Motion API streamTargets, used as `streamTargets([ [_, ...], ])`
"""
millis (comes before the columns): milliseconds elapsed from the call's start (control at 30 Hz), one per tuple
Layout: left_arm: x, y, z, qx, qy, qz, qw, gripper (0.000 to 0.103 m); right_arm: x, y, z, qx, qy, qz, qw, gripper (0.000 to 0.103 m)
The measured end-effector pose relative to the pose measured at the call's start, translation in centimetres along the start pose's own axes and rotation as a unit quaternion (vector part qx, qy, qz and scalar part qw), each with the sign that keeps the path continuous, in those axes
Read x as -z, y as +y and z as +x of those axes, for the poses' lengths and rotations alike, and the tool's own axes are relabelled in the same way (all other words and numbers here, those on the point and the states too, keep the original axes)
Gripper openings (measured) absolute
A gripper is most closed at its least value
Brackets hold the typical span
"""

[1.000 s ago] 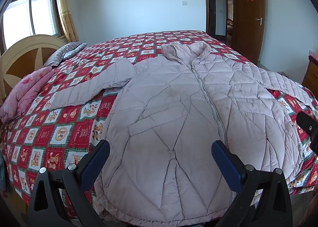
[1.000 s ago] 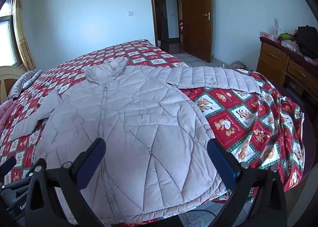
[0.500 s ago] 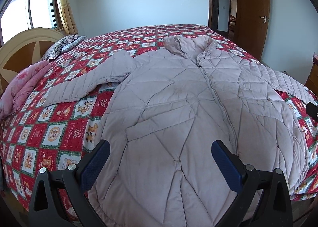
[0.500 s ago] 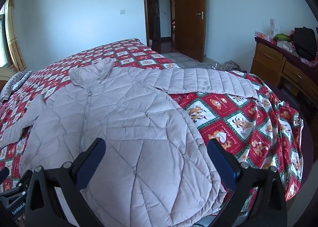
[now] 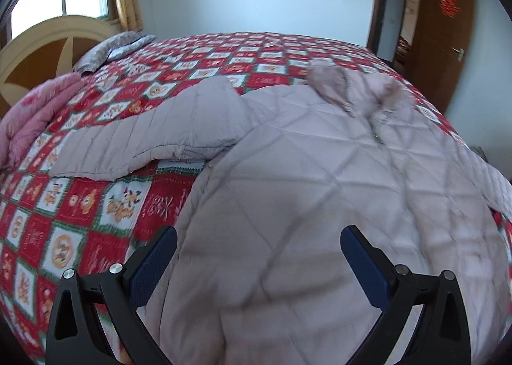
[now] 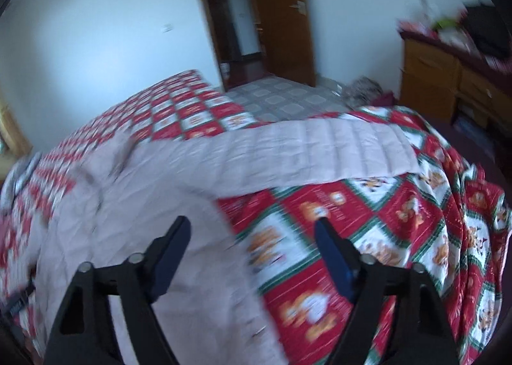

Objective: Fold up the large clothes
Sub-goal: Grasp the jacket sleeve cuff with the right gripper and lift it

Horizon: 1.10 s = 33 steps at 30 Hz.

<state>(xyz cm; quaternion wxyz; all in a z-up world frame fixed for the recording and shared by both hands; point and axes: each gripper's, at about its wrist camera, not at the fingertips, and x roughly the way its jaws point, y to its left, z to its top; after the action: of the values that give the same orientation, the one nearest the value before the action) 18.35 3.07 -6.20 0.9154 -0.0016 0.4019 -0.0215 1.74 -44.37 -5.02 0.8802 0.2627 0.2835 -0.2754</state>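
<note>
A large pale pink quilted jacket (image 5: 304,179) lies flat, front up, on a bed with a red patterned cover (image 5: 73,205). Its one sleeve (image 5: 144,144) stretches left in the left wrist view. The other sleeve (image 6: 313,154) stretches right in the right wrist view, where the jacket body (image 6: 144,221) lies lower left. My left gripper (image 5: 257,256) is open and empty, low over the jacket's left side. My right gripper (image 6: 252,246) is open and empty, over the jacket's right edge and the bed cover (image 6: 368,221).
A folded pink blanket (image 5: 28,122) and a striped pillow (image 5: 112,51) lie by the headboard (image 5: 41,48). A wooden dresser (image 6: 454,77) stands at the right. An open door (image 6: 281,19) and tiled floor (image 6: 281,102) lie beyond the bed.
Both grippers have moved forward and lower over the jacket. The left has swung toward the left sleeve, the right toward the right sleeve. Both stay open.
</note>
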Motion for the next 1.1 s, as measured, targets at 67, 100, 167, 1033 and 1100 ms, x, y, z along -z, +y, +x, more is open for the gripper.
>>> streamTargets([
  [67, -0.4, 0.5, 1.9, -0.013, -0.001, -0.007, 0.9999, 0.102, -1.9, -4.9, 1.4, 0.023, -0.022, 0.082, 0.996, 0.068],
  [100, -0.4, 0.7, 2.8, -0.018, -0.003, -0.01, 0.9998, 0.102, -2.8, -7.3, 2.3, 0.033, -0.032, 0.117, 0.992, 0.068],
  [167, -0.3, 0.9, 4.6, -0.03, 0.002, -0.015, 0.9994, 0.102, -4.2, -10.5, 4.2, 0.052, -0.032, 0.155, 0.986, 0.068],
  [1033, 1.1, 1.1, 7.2, -0.015, -0.001, -0.02, 0.9997, 0.102, -8.2, -7.9, 4.3, 0.156, -0.079, 0.01, 0.984, 0.007],
  [1100, 1.2, 1.2, 7.1, -0.011, -0.003, -0.022, 0.9997, 0.102, -8.9, -5.3, 2.6, 0.139, -0.095, -0.025, 0.985, 0.006],
])
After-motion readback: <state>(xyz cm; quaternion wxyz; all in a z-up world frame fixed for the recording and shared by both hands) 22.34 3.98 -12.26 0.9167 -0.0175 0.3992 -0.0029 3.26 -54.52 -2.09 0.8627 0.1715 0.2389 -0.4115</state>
